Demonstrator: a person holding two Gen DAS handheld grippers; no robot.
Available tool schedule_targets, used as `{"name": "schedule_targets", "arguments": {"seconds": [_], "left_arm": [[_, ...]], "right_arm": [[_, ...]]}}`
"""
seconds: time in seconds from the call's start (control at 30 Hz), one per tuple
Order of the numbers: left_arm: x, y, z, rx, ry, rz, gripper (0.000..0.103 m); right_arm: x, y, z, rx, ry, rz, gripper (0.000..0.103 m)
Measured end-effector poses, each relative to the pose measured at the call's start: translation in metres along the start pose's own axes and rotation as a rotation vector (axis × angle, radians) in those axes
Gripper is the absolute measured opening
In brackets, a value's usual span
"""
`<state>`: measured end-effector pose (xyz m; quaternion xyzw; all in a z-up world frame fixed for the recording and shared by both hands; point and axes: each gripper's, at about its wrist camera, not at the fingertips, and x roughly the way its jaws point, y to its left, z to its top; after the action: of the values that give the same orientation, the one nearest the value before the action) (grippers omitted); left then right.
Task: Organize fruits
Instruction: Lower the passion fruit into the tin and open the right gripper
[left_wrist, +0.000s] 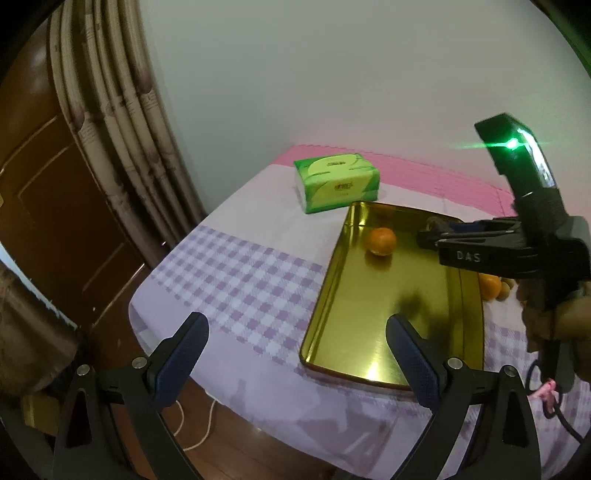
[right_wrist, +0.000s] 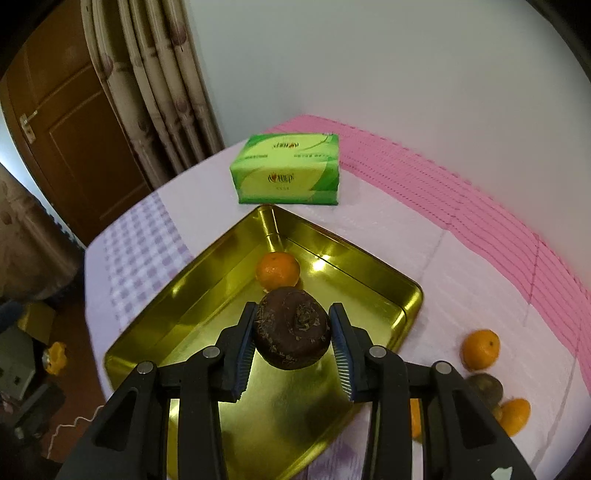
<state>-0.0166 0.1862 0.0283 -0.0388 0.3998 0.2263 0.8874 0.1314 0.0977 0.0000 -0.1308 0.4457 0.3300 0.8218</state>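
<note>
Your right tool (right_wrist: 292, 332) grips the dark round fruit (right_wrist: 291, 328) across its middle: firm, light, rough-skinned. Gold tray (right_wrist: 406, 302) lies below; left tool (left_wrist: 295, 354) hangs released.

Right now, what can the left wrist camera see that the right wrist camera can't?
Only the left wrist view shows the open, empty left gripper and the right gripper from the side, with the hand holding it.

Only the right wrist view shows the dark brown fruit clamped close up in that right gripper above the tray, and a door handle.

Both show the gold tray with one orange in it, the green tissue pack, and loose fruit on the cloth.
</note>
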Motion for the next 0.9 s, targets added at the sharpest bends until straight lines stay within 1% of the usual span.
{"name": "schedule_targets", "arguments": {"seconds": [0.13, 0.43, 0.57, 0.73, 0.83, 0.9], "left_arm": [[0.006, 0.003, 0.0, -0.012, 0.024, 0.006, 0.097], [0.015, -0.005, -0.002, 0.034, 0.051, 0.012, 0.097], [0.017, -0.004, -0.001, 0.031, 0.061, 0.013, 0.097], [0.021, -0.005, -0.003, 0.037, 0.077, 0.015, 0.097], [0.022, -0.005, -0.004, 0.041, 0.086, 0.017, 0.097], [0.022, -0.005, -0.004, 0.041, 0.088, 0.016, 0.097]], "right_arm": [[0.014, -0.007, 0.003, 0.021, 0.019, -0.004, 0.035], [0.034, -0.017, 0.007, 0.048, 0.045, -0.033, 0.036], [0.035, -0.019, 0.008, 0.066, 0.031, -0.026, 0.037], [0.013, -0.022, 0.01, 0.097, -0.037, -0.003, 0.04], [-0.021, -0.03, 0.0, 0.125, -0.112, 0.016, 0.041], [-0.05, -0.04, -0.017, 0.149, -0.16, 0.022, 0.041]]}}
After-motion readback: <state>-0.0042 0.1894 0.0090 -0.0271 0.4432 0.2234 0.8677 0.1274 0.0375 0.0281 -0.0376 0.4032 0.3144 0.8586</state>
